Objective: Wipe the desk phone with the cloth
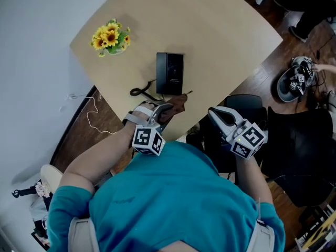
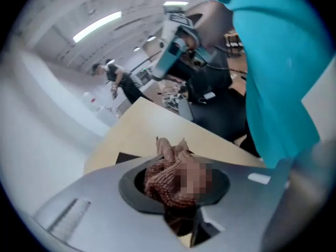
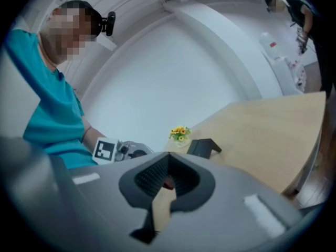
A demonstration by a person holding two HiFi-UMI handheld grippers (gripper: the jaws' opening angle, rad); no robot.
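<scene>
The black desk phone (image 1: 169, 72) lies flat near the middle of the light wooden table (image 1: 220, 41), with its dark cord (image 1: 142, 92) curling off to the left. My left gripper (image 1: 164, 109) hovers at the table's near edge just short of the phone, shut on a crumpled brown cloth (image 1: 176, 104). In the left gripper view the cloth (image 2: 163, 180) bulges out between the jaws of that gripper (image 2: 176, 164). My right gripper (image 1: 219, 116) hangs off the table edge to the right, shut and holding nothing. The right gripper view has the phone (image 3: 203, 147) beyond the shut right gripper (image 3: 167, 159).
A small pot of sunflowers (image 1: 110, 37) stands at the table's far left. A black chair (image 1: 247, 109) sits under my right gripper, with another dark chair (image 1: 302, 146) to its right. A white cable (image 1: 92, 114) trails on the wooden floor at the left.
</scene>
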